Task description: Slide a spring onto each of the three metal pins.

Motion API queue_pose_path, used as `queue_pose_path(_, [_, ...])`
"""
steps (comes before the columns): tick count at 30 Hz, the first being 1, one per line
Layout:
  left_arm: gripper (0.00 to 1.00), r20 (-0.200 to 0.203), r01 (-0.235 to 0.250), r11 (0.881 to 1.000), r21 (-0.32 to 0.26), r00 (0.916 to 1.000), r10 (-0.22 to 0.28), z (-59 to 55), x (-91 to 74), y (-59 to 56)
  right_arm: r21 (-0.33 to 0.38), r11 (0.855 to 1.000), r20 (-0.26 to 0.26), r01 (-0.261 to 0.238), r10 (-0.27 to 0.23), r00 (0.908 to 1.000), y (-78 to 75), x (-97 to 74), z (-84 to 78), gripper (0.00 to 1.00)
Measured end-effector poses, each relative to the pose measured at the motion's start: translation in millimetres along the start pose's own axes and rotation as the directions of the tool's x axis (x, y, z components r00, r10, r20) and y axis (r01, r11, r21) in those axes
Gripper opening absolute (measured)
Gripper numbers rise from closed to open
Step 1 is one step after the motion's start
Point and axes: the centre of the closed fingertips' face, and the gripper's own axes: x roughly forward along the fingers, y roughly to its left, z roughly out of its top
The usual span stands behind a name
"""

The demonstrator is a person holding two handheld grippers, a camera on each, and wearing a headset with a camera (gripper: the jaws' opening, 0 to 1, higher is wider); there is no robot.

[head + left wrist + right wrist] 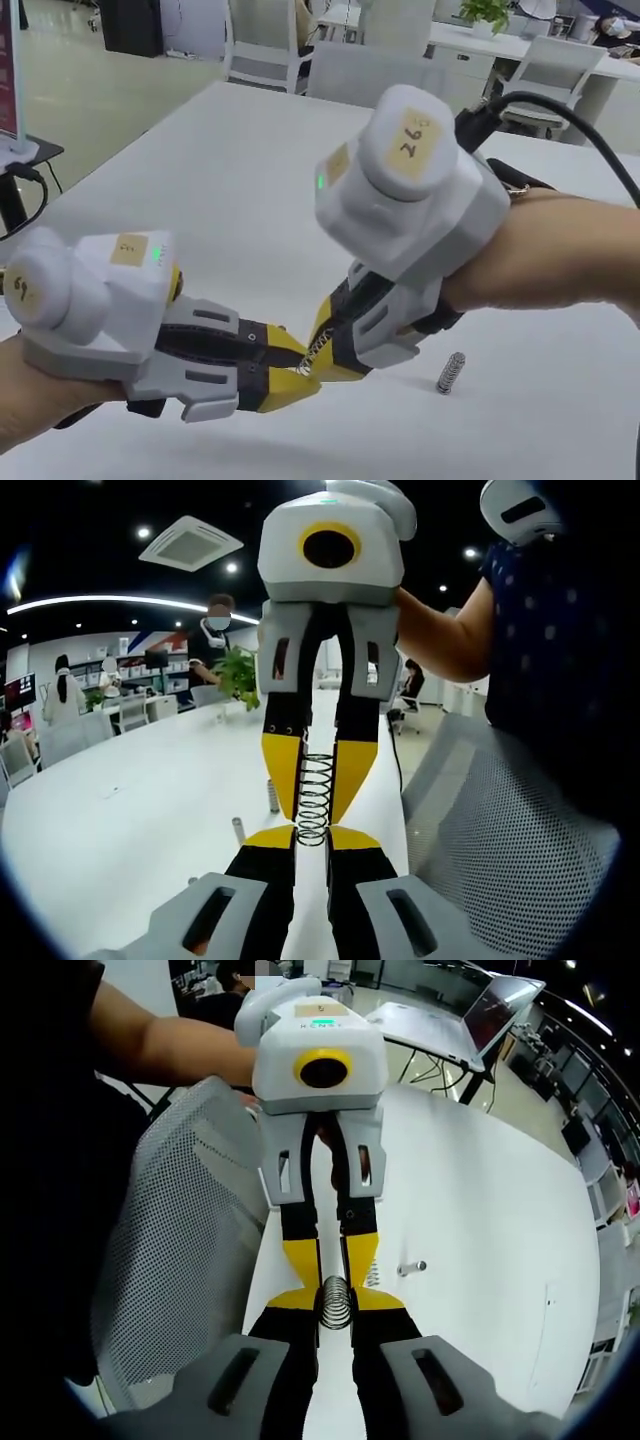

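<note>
The left gripper (312, 842) and right gripper (337, 1310) fingers both pinch one spring (314, 790); a second spring (451, 372) lies nearby.

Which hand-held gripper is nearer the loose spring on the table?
Right. The right hand-held gripper is beside the loose spring; the left hand-held gripper lies farther, past the right one.

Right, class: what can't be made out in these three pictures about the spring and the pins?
1. Whether a pin sits inside the spring: left gripper view, the coils and the yellow jaws of the right hand-held gripper cover it.
2. What the left hand-held gripper grips, if anything: head view, the meeting jaws hide it.
3. The small upright piece: left gripper view, too small to tell pin from spring.
</note>
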Motion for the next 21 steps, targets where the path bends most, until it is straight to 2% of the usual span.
queue_pose_path(11, [0.03, -0.013, -0.004, 1.000, -0.001, 0.9999, 0.004, -4.1, 0.6, 1.6, -0.004, 1.000, -0.003, -0.001, 0.001, 1.0000, -1.2, 0.4, -0.6, 0.09])
queue_pose_path(21, [0.10, -0.017, -0.004, 1.000, -0.017, 0.9998, 0.004, -5.6, -0.3, 0.9, -0.002, 1.000, -0.012, 0.008, -0.009, 0.9999, -3.3, -0.9, -3.6, 0.09])
